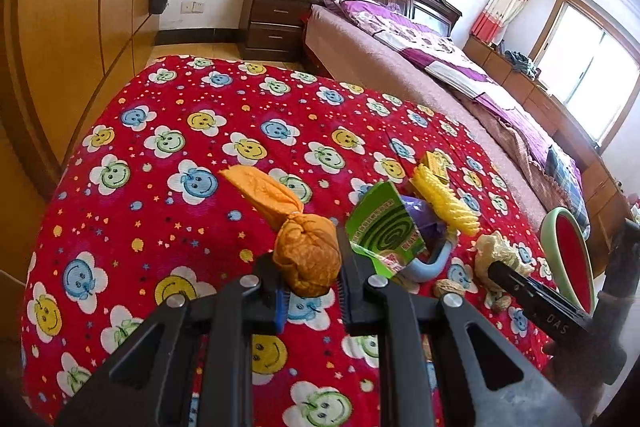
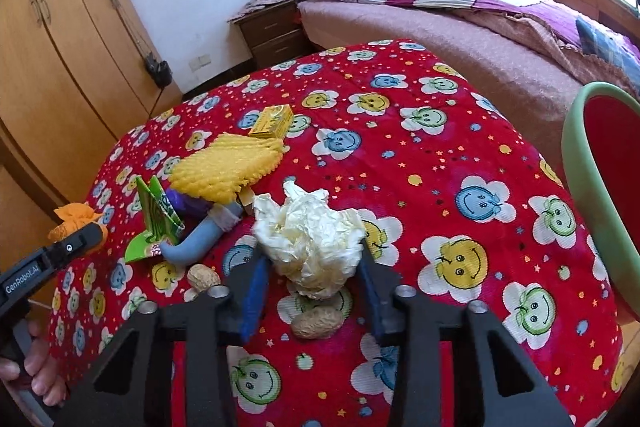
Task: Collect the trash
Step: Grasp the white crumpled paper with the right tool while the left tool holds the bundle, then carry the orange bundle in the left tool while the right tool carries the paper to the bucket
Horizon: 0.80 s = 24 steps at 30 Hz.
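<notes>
Trash scattered on red smiley quilt [image 1: 168,131]; both grippers at a piece, green-rimmed bin [image 2: 576,163] at right edge.

Largest first: bin stands well apart from the pile. Crumpled cream paper [image 2: 310,239] sits between the right gripper [image 2: 310,267] jaws, contact looks made but lift unconfirmed. Orange knotted bag [image 1: 308,251] is pinched by the left gripper [image 1: 310,283], jaws narrow on it. Peanut shells [image 2: 316,323] lie just beneath. Judgement: squeeze paper firmly at mid-bulk, lift straight, clear the shells before swinging binward.
</notes>
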### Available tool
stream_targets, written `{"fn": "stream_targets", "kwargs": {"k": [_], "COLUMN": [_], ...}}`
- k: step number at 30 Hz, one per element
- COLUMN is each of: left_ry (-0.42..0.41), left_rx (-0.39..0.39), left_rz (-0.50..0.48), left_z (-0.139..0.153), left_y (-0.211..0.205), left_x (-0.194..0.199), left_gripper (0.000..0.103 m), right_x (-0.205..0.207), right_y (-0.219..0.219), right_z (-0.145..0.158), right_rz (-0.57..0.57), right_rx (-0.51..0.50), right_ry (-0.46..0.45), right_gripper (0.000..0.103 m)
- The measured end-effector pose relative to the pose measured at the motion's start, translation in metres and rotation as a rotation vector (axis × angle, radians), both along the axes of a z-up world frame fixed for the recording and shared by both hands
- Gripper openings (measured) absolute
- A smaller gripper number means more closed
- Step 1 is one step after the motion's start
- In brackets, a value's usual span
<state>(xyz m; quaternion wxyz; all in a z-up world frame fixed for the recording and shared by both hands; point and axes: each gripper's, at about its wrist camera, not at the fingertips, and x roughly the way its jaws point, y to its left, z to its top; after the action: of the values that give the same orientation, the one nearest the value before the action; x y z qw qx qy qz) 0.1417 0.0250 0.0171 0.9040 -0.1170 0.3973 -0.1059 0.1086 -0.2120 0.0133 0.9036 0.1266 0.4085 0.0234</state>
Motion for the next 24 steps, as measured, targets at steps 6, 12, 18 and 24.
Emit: {"fn": "stream_targets", "kwargs": {"k": [6,12,18,24], "left_ry": [-0.026,-0.047,-0.046,-0.034], "left_rx": [0.001,-0.001,-0.026,-0.056], "left_rz": [-0.019,-0.057,-0.097,-0.150], "left_z": [0.013,0.028,0.040,0.049], "left_y": [-0.012,-0.030,-0.048,-0.067], "left_x": [-0.015,-0.028,-0.039,-0.046], "left_gripper": [0.019,0.019,0.019,0.019], "right_x": [-0.019,-0.045,-0.071,-0.093], "right_y": [-0.008,-0.020,-0.035,-0.052], "right_z": [0.015,0.038,0.057,0.070], "right_rz": [0.004,-0.018,-0.046,-0.081], "right_rx": [0.032,0.047,0.062,0.067], "right_ry": [-0.048,-0.118,-0.164,-0.197], "right_gripper": [0.032,0.031,0.031,0.031]}}
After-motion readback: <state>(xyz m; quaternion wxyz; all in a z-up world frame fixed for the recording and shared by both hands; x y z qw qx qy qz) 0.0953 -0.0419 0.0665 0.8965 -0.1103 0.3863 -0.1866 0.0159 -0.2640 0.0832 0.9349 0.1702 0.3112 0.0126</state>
